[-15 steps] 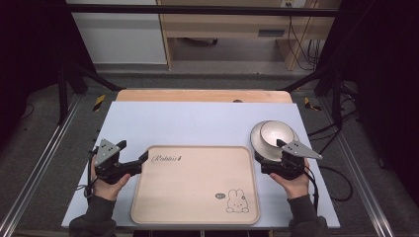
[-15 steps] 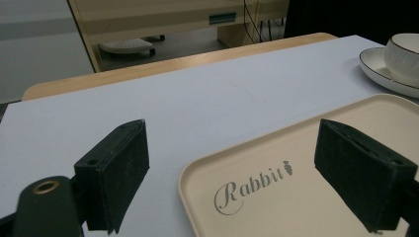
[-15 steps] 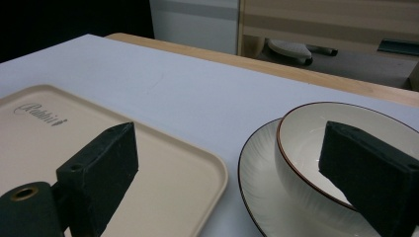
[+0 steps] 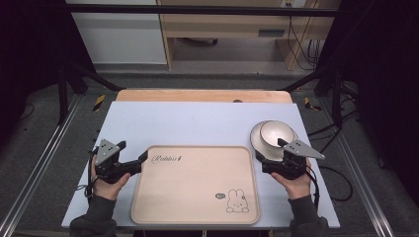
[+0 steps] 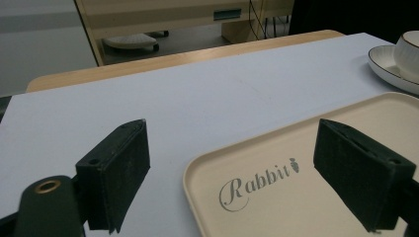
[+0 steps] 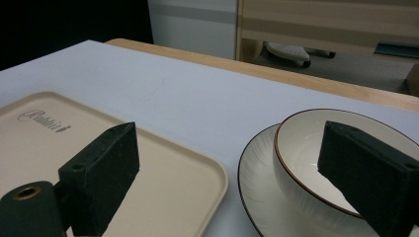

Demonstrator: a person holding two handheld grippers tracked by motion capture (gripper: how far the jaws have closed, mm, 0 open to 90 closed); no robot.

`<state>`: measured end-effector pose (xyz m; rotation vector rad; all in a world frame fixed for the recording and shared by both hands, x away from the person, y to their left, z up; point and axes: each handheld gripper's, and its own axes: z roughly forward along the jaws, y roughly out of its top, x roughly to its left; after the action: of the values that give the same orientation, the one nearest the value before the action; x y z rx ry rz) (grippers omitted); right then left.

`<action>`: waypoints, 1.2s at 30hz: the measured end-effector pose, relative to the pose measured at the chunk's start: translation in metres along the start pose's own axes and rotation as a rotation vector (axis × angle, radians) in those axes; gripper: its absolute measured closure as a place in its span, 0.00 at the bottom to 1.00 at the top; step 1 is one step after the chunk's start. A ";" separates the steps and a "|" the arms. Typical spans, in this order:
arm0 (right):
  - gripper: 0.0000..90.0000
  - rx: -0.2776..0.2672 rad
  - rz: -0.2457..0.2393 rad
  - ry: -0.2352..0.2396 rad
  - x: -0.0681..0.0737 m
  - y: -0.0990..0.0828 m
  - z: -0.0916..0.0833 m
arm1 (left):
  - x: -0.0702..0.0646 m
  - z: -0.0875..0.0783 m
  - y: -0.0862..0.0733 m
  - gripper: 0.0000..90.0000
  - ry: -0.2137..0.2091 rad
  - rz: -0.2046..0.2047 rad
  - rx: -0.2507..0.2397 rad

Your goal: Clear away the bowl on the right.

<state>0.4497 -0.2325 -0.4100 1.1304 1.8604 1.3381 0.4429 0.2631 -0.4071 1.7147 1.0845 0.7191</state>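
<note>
Beige rabbit tray (image 4: 195, 185) on table (image 4: 197, 123); bowl (image 4: 276, 133) in saucer (image 4: 258, 143) at tray's right.

Looked along two black jaws spread wide apart, right gripper (image 6: 232, 182) hovering low over the desk (image 6: 163, 94). Beige tray (image 6: 163, 177) behind the left jaw, "Rabbit" lettering at its far corner. White bowl (image 6: 306, 173) sat on a saucer (image 6: 257, 192) behind the right jaw.

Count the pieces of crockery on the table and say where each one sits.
2. A bowl sits on a saucer, both at the table's right side, just past the tray's far right corner, in front of the right gripper. Nothing looks hidden.
</note>
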 end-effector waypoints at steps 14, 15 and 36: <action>0.11 -0.008 0.023 -0.046 -0.006 0.009 -0.004 | 0.003 0.001 -0.003 0.15 0.010 -0.005 0.005; 0.11 -0.008 0.023 -0.046 -0.006 0.009 -0.004 | 0.003 0.001 -0.003 0.15 0.010 -0.005 0.005; 0.12 -0.001 0.040 -0.113 -0.020 0.022 -0.011 | 0.008 0.002 -0.005 0.16 0.023 -0.015 0.009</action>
<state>0.4571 -0.2522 -0.3863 1.2236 1.7651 1.2698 0.4460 0.2705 -0.4121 1.7081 1.1176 0.7272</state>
